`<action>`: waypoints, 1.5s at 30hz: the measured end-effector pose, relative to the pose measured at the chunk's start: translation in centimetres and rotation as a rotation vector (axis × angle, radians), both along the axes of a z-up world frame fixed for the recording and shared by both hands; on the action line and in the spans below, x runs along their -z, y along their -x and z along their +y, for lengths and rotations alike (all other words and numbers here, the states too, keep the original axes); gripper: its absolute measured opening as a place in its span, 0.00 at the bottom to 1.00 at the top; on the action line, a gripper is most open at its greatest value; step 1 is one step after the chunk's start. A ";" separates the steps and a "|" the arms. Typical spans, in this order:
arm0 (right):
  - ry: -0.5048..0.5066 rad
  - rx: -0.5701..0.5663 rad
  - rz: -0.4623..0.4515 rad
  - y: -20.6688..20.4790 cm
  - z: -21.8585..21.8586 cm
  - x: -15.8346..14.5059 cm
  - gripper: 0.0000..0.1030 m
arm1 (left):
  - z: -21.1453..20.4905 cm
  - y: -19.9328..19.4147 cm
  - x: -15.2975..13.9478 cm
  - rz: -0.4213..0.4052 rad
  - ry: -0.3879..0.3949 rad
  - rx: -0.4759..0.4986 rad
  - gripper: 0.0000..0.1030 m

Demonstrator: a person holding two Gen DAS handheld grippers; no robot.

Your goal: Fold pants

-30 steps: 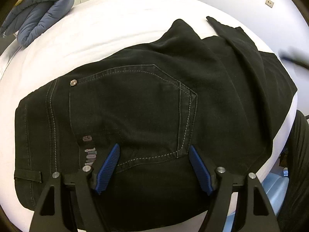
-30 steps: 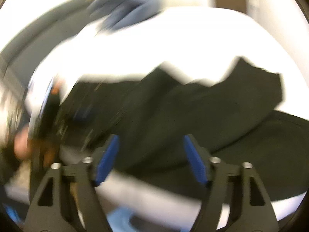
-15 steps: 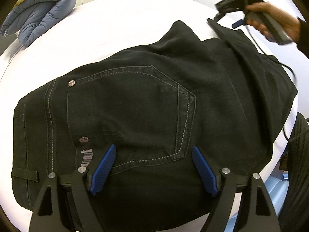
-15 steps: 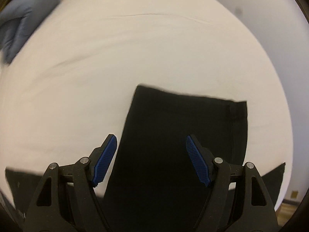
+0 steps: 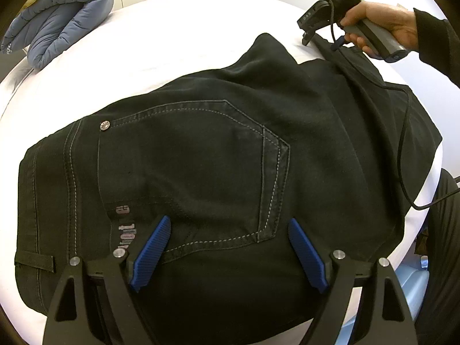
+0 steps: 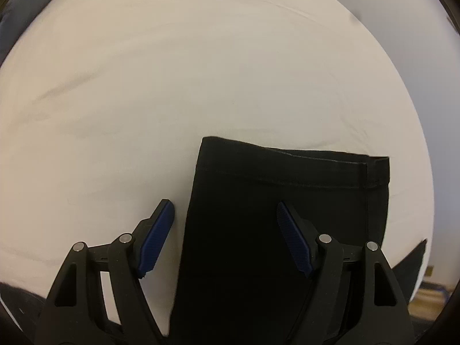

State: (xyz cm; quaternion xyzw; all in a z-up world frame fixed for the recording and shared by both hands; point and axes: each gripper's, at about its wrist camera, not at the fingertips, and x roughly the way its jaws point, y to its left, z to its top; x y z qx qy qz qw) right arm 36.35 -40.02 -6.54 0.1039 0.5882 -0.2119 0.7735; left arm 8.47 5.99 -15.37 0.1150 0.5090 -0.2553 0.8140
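Black jeans (image 5: 201, 158) lie on the white bed, seat up, with a stitched back pocket (image 5: 195, 178) and the waistband to the left. My left gripper (image 5: 227, 247) is open and hovers over the lower edge of the pocket. The legs run off to the right. In the right wrist view the leg cuffs (image 6: 287, 189) lie flat on the sheet. My right gripper (image 6: 224, 235) is open above the cuffs' left edge, holding nothing. The right gripper body and hand (image 5: 359, 26) show at the far right of the left wrist view.
A folded blue-grey quilt (image 5: 57, 17) lies at the far left of the white bed (image 5: 172, 34). A black cable (image 5: 402, 155) hangs from the right gripper across the jeans. The bed's edge and a pale blue object (image 5: 414, 287) are at lower right.
My right gripper has swung from over the jeans' middle to the leg cuffs and settled lower over them. My left gripper has stayed over the back pocket, open.
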 end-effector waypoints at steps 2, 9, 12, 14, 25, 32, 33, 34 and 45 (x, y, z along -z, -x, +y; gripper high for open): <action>0.000 -0.043 -0.019 -0.1 0.7 -0.2 0.40 | -0.1 0.0 0.0 0.000 0.001 -0.001 0.82; -0.069 -0.060 -0.159 2.5 -0.7 -3.2 0.03 | -0.5 -0.2 0.0 0.004 -0.005 -0.004 0.83; -0.117 -0.021 -0.308 7.0 -2.4 -6.3 0.02 | -0.7 -0.3 -0.1 0.008 -0.010 -0.003 0.83; -0.119 0.008 -0.388 10.7 -3.0 -8.2 0.02 | -0.8 -0.3 -0.1 0.012 -0.012 -0.004 0.84; -0.253 0.428 -0.632 37.6 -8.1 -7.1 0.01 | -2.5 -1.2 0.0 0.040 -0.038 -0.022 0.92; -0.403 0.627 -0.613 43.4 -10.5 0.3 0.00 | -4.1 -1.9 -0.2 0.065 -0.078 -0.034 0.96; -0.411 0.631 -0.616 43.3 -10.0 0.7 0.00 | -4.3 -1.9 -0.2 0.068 -0.082 -0.038 0.96; -0.416 0.631 -0.623 43.2 -10.2 0.8 0.00 | -4.5 -2.0 -0.2 0.073 -0.086 -0.044 0.96; -0.447 0.647 -0.648 47.3 -17.0 2.0 0.00 | -5.7 -1.7 -0.3 0.082 -0.105 -0.078 0.97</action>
